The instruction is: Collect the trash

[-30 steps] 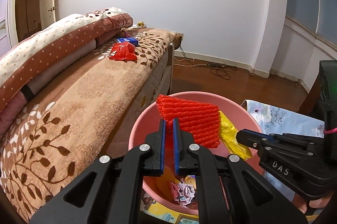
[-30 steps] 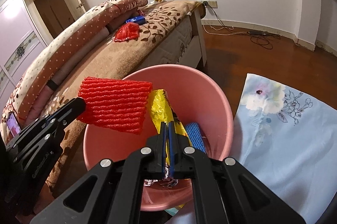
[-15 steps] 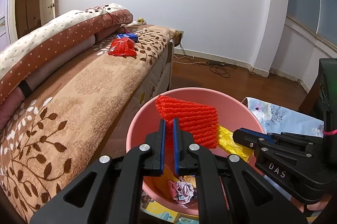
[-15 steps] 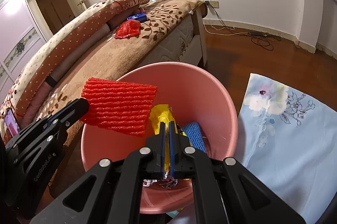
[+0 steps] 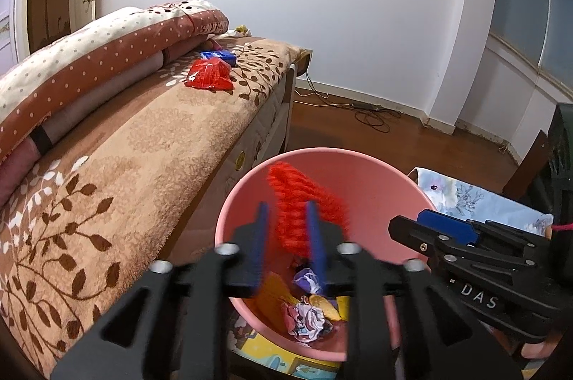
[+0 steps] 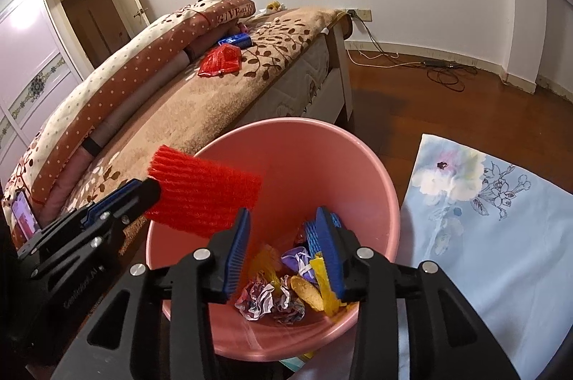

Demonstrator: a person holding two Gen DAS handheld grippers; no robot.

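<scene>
Grippers part over a pink bucket (image 6: 376,172) at frame centre: the left gripper (image 5: 286,237) has just spread its jaws, red foam netting (image 5: 304,212) loose between them, while the right gripper (image 6: 283,251) has just released a yellow wrapper (image 6: 322,287), now among scraps in the bucket. 2 wrappers, red (image 6: 220,61) and blue (image 6: 234,40), wait on the bed (image 6: 200,115), upper left.

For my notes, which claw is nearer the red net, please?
Left. Both claws have just been opening: left claw brackets the red net; right claw, nothing gripped, hangs beside it over the bucket.
</scene>
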